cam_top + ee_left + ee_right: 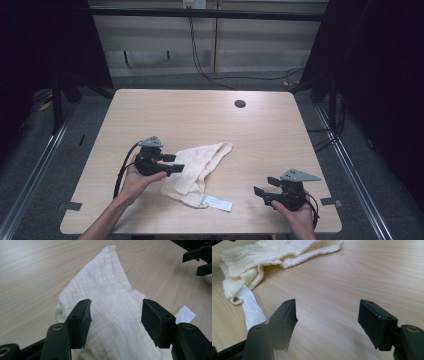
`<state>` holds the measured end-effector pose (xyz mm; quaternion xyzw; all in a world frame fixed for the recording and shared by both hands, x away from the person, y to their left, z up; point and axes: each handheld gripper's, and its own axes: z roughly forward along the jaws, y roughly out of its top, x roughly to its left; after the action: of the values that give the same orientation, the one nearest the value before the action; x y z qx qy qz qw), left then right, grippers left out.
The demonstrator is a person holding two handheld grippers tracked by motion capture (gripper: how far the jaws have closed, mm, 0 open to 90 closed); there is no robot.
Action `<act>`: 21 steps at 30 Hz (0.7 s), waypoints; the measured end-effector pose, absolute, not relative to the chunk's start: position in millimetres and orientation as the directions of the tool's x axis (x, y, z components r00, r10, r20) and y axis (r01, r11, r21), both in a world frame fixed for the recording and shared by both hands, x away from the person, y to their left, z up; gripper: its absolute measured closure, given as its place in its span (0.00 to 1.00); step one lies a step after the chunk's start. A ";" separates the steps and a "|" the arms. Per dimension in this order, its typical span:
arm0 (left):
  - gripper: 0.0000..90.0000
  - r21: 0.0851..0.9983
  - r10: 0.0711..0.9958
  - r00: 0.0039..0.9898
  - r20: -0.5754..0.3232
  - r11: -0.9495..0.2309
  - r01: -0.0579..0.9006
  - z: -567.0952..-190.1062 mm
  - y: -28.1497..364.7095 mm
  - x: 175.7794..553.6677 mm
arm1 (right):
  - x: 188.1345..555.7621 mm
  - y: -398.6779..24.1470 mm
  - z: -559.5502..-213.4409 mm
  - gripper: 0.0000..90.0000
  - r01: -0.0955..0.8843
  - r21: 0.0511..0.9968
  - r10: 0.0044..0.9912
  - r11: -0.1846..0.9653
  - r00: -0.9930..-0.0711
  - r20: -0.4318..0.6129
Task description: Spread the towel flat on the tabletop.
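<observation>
High view first: one light wooden table (270,135) carries one cream cloth (197,170), folded into a loose wedge that lies a little left of the middle, toward the near edge. One white label (218,202) sticks out from the cloth's near corner and lies flat on the wood. One dark round hole (240,104) sits in the tabletop near the far edge.

Two hands come in from the near edge, each with one gripper. The left gripper (173,164) is over the cloth's left edge, pointing right across it. In the left gripper view its two black jaws stand wide apart with the cloth (112,312) lying between and beneath them; the pads do not press on the fabric, so nothing is held. The label (185,315) peeks out beside the jaw at the right of that view, and the other gripper's two jaw tips show in the top corner.

The right gripper (264,189) is near the table's near right corner, well apart from the cloth, pointing left toward it. In the right gripper view its two jaws (327,322) are spread wide over bare wood, gripping nothing, with the cloth (269,255) and label (250,310) farther off at the left of that view.
</observation>
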<state>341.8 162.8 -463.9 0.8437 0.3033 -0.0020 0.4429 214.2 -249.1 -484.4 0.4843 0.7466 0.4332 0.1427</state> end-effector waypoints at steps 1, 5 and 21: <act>0.44 0.748 0.500 0.823 -0.269 -0.430 0.506 -465.4 160.6 341.6 | 214.2 -248.5 -484.5 0.34 0.602 0.783 0.847 0.156 -0.490 0.207; 0.44 0.738 0.490 0.828 -0.274 -0.445 0.508 -469.2 155.9 343.5 | 213.6 -246.5 -484.2 0.33 0.601 0.781 0.841 0.168 -0.501 0.204; 0.41 0.695 0.438 0.874 -0.211 -0.562 0.449 -497.5 138.2 341.4 | 215.1 -244.4 -484.4 0.33 0.604 0.774 0.835 0.189 -0.514 0.197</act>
<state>341.4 138.2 -497.5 0.8837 0.2509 -0.0072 0.3950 215.1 -244.4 -484.4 0.4740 0.7590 0.4251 0.1360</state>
